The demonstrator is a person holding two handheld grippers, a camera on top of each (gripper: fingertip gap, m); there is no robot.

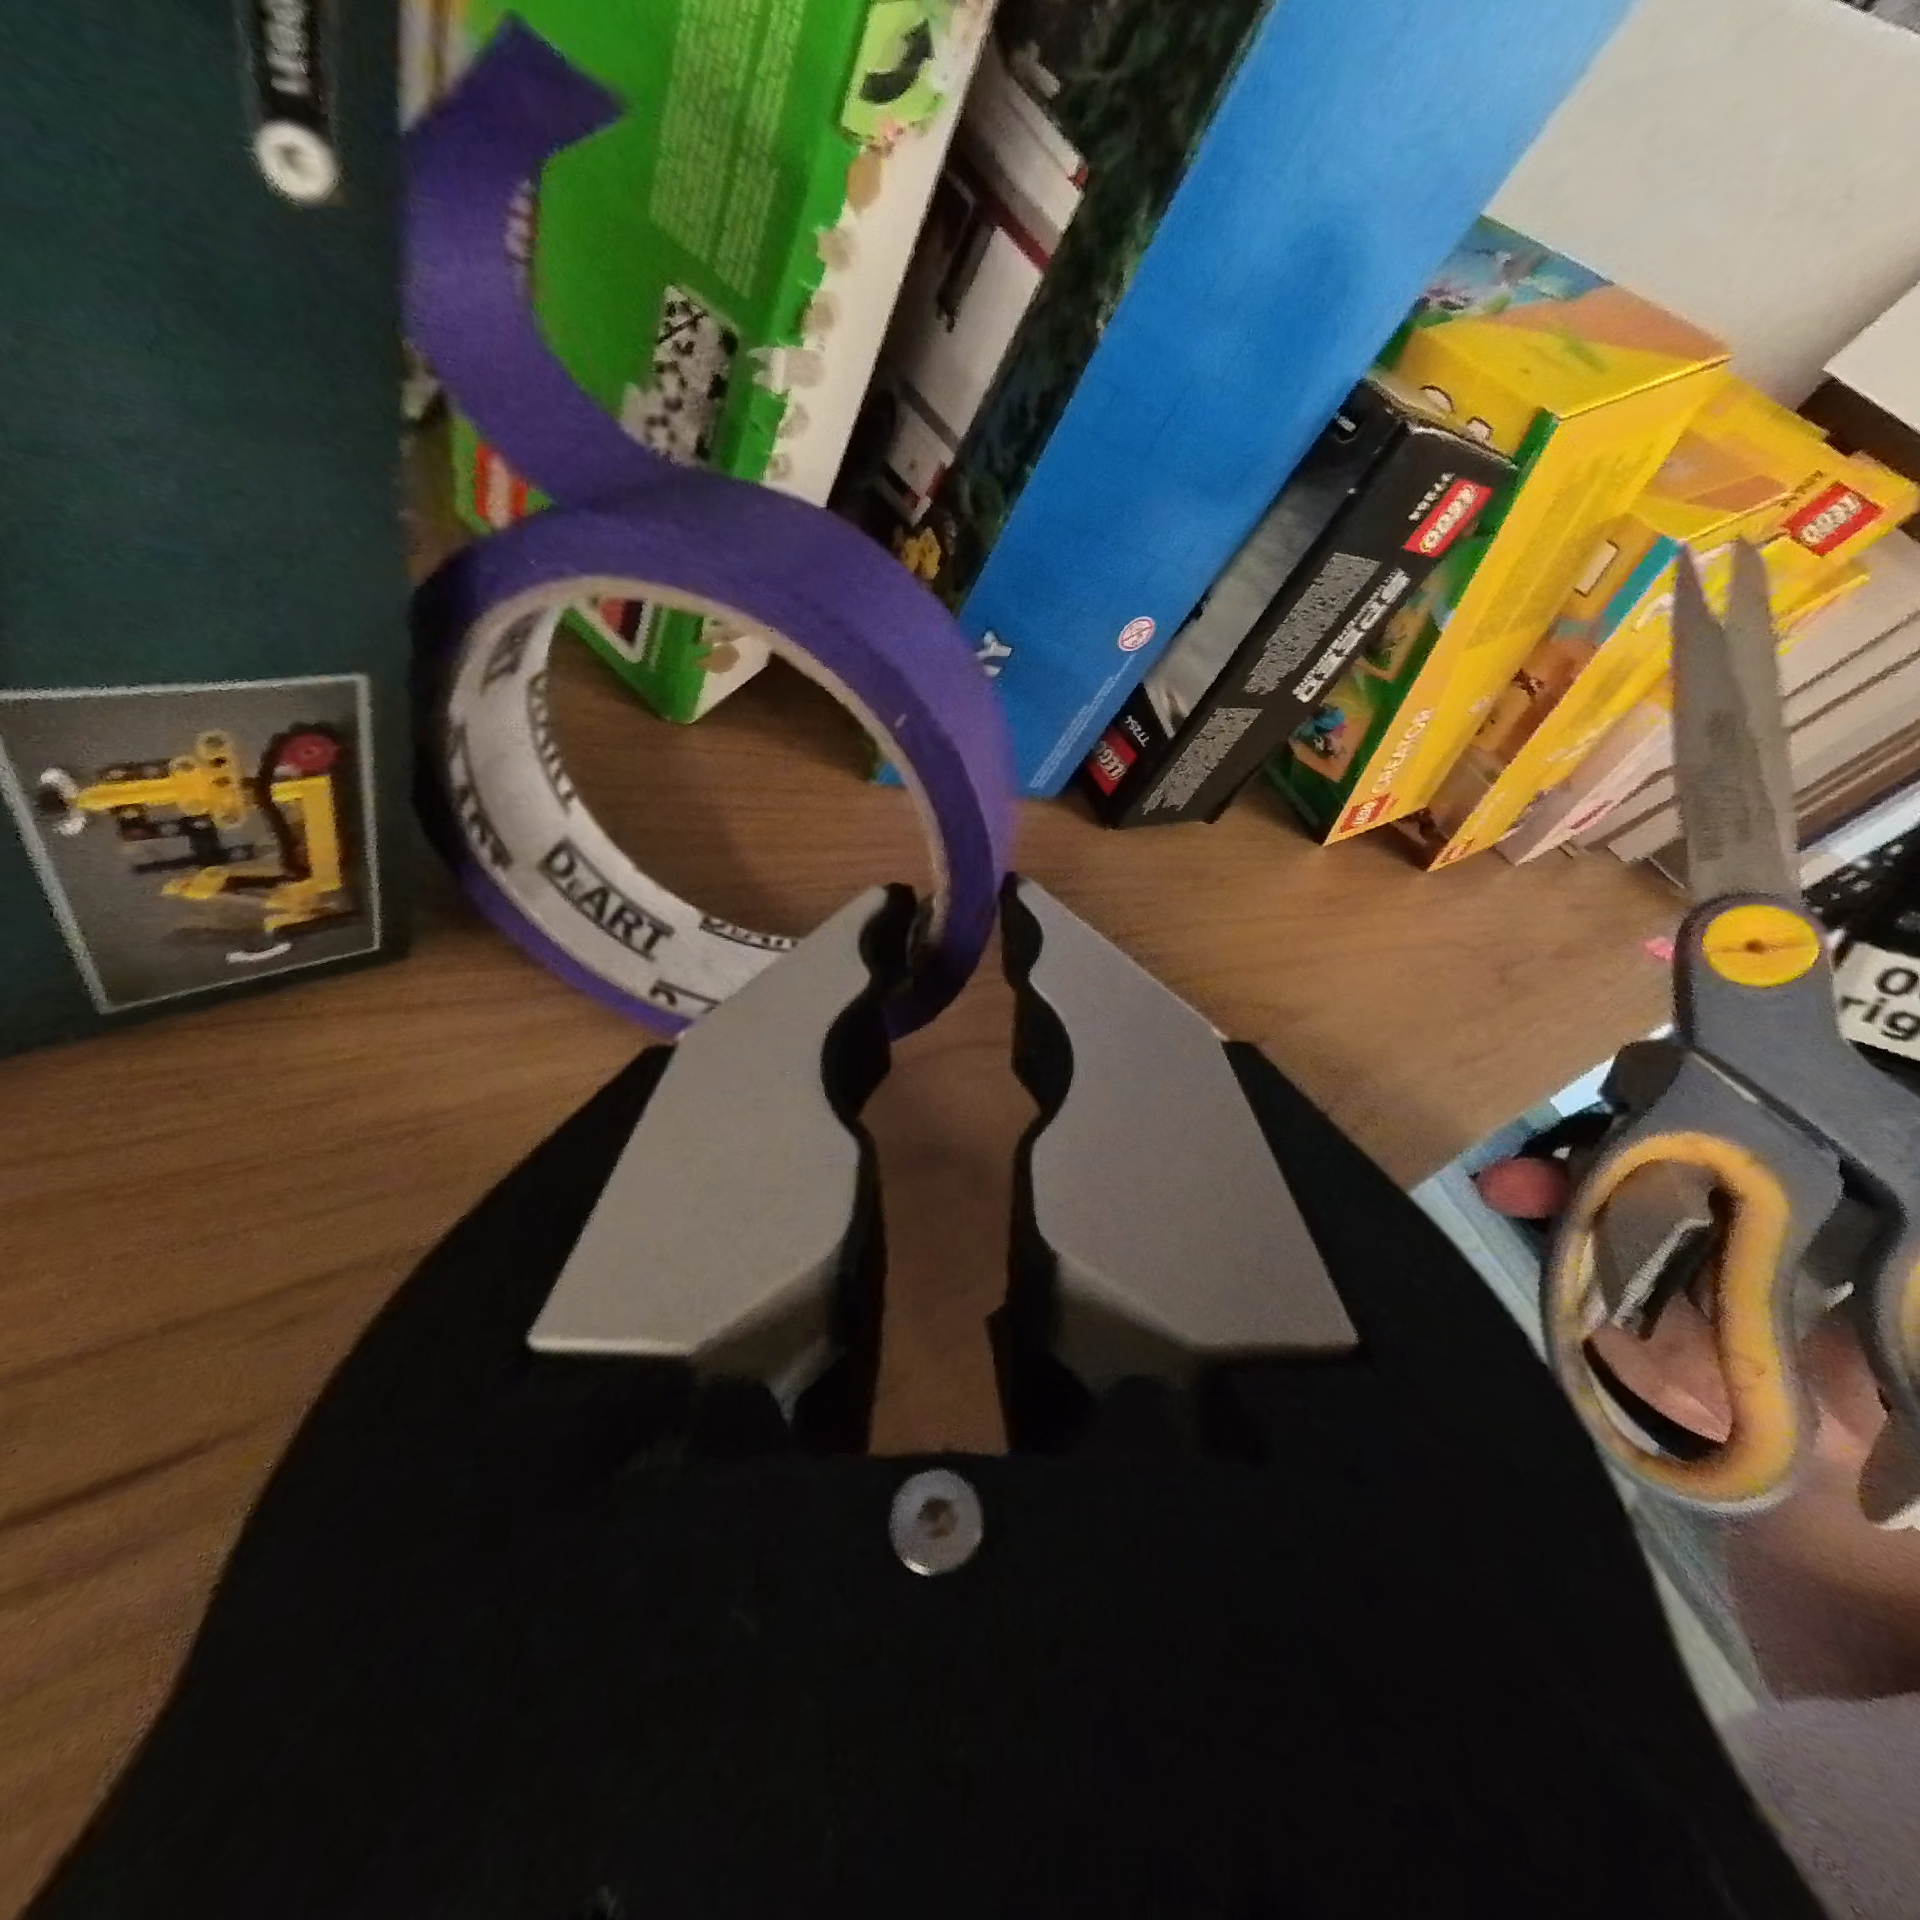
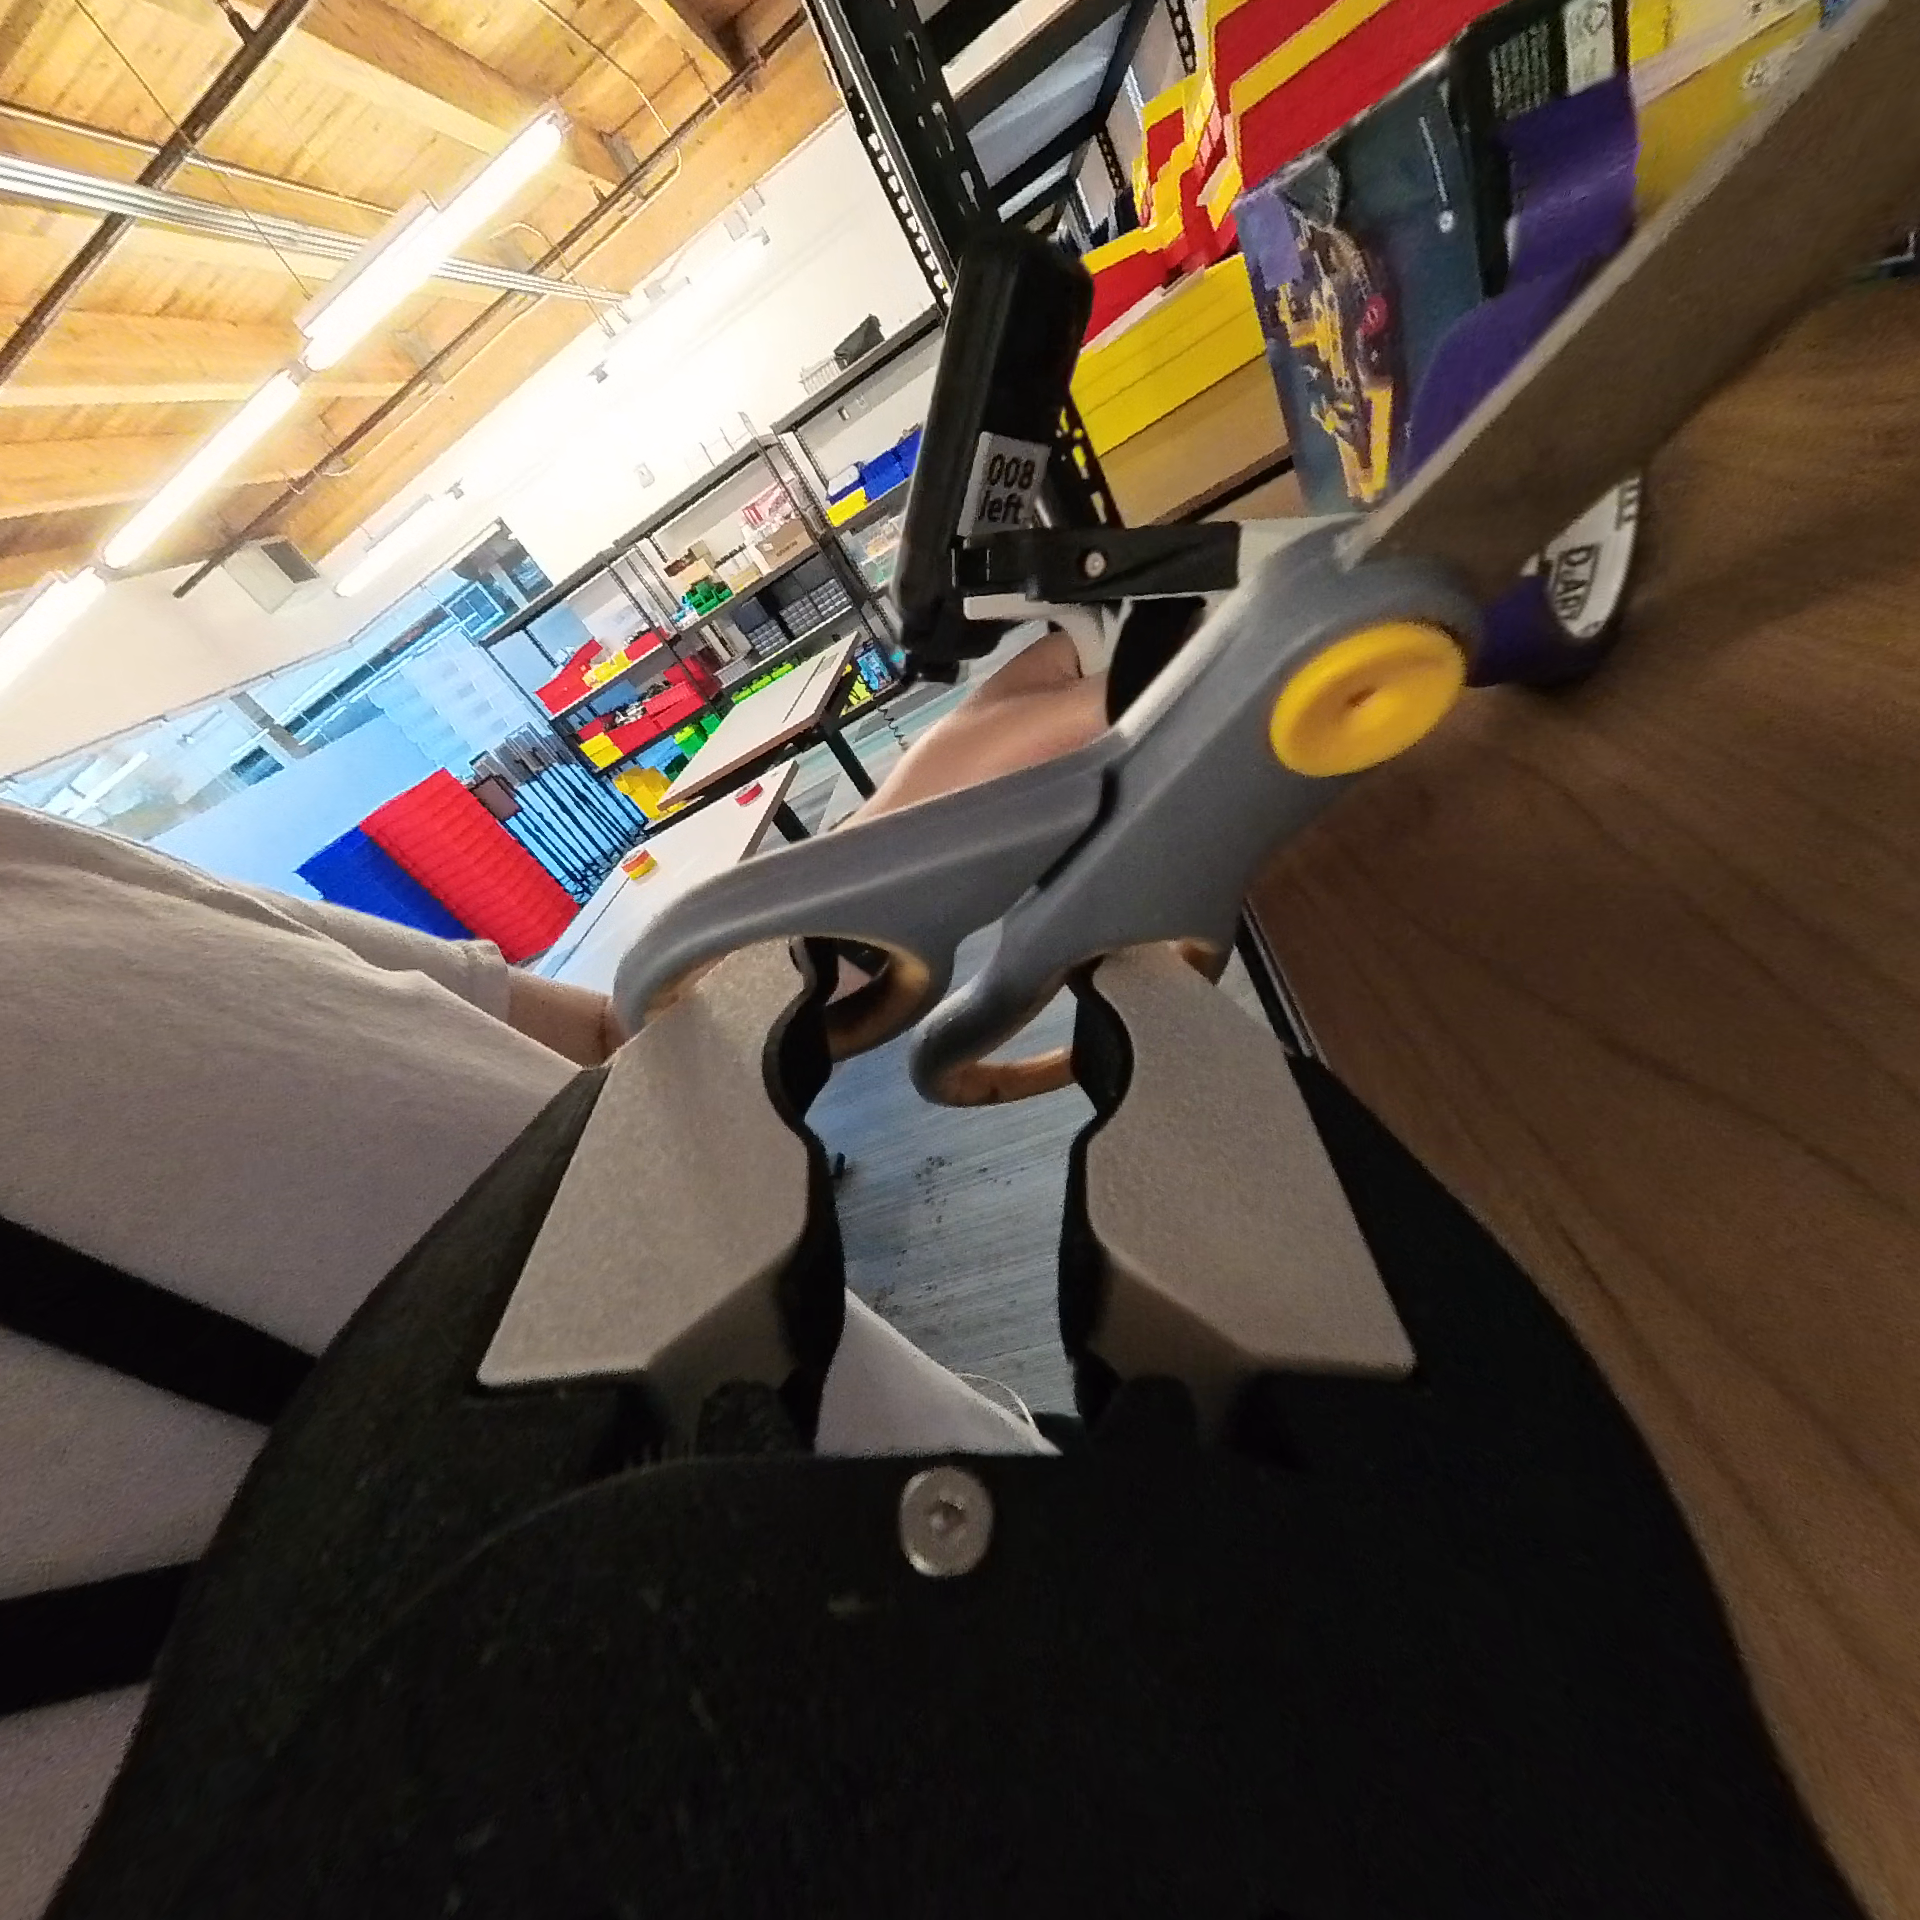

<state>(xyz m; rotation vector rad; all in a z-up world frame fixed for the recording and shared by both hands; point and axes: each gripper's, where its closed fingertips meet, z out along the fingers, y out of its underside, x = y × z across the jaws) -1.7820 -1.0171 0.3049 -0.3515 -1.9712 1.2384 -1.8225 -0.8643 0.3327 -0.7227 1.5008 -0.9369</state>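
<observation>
Purple tape roll between left gripper tips, scissors rightward.

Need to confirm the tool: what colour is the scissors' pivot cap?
Yellow, on grey scissors; the pivot cap shows best in the right wrist view.

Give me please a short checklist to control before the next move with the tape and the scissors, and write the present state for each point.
1. Left gripper grips the purple tape roll: ok, jaws closed on its rim.
2. Tape roll is lifted from the wooden table: cannot tell.
3. A free tape strip is pulled out from the roll: ok, it curls upward.
4. Right gripper holds the scissors: ok, by the handle loops.
5. Scissor blades are open: ok, slightly parted in the left wrist view.
6. Blades are at the strip: not ok, they stand far to its right.
</observation>
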